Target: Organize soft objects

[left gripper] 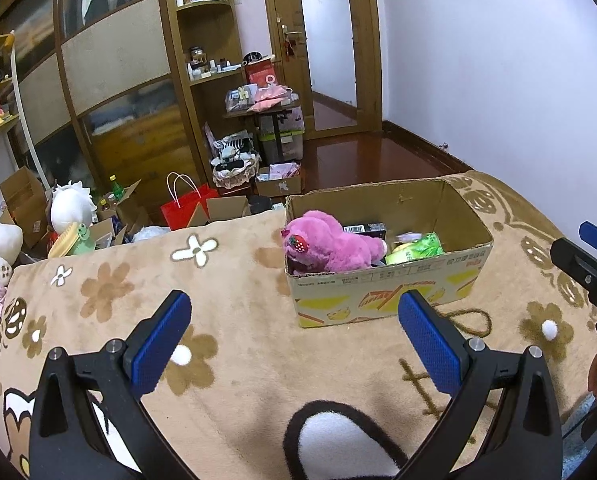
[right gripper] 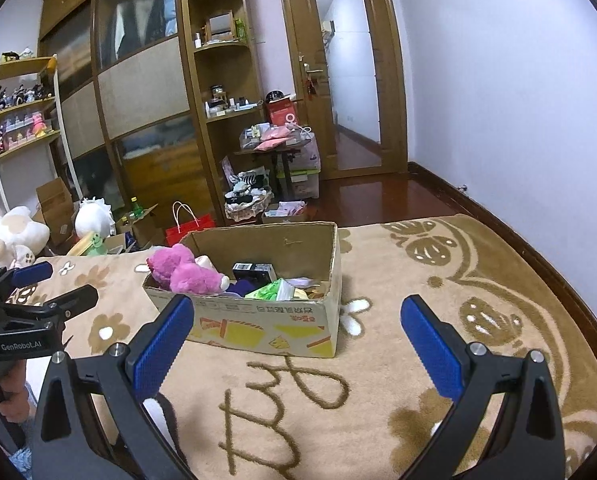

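Note:
A cardboard box (left gripper: 390,280) stands on the tan flowered blanket (left gripper: 226,280). A pink plush bear (left gripper: 330,246) lies in its left end, beside a green packet (left gripper: 416,251) and a black box (left gripper: 364,229). My left gripper (left gripper: 294,324) is open and empty, hovering over the blanket in front of the box. My right gripper (right gripper: 296,326) is open and empty, just in front of the box (right gripper: 266,320); the bear (right gripper: 184,270) and green packet (right gripper: 270,290) show inside. The right gripper also shows at the right edge of the left wrist view (left gripper: 594,264).
White plush toys (left gripper: 72,204) and open cartons lie on the floor at left past the blanket edge, with a red paper bag (left gripper: 184,206). A wardrobe, shelves and a cluttered small table (left gripper: 264,108) stand behind. The wall (right gripper: 498,100) runs along the right.

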{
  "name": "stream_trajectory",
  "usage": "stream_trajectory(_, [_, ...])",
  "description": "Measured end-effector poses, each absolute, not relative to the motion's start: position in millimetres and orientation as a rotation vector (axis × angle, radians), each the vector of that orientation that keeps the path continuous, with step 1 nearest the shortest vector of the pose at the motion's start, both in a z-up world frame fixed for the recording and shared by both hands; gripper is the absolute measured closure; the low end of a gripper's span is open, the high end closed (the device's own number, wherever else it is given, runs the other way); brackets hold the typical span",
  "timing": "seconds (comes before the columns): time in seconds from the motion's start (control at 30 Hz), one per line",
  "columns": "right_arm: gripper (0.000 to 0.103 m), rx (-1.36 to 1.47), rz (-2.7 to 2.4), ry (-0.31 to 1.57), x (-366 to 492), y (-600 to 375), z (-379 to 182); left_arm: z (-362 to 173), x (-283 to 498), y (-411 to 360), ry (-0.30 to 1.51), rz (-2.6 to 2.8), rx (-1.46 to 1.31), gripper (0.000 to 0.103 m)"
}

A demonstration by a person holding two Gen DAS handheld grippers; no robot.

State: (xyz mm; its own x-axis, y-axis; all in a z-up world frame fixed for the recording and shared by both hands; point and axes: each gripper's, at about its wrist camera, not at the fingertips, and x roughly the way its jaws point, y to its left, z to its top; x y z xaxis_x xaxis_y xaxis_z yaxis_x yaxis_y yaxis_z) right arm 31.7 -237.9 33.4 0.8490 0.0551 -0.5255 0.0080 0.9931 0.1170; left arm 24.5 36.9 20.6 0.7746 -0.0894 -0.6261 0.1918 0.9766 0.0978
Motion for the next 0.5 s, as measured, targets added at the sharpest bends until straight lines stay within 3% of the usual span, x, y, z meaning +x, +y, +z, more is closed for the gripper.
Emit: stream_trajectory(0.5, [0.0,0.097,0.009,0.549,30.9,-237.4,31.9,19.0,26.5,41.3,0.683,-0.142,0.144,0.001])
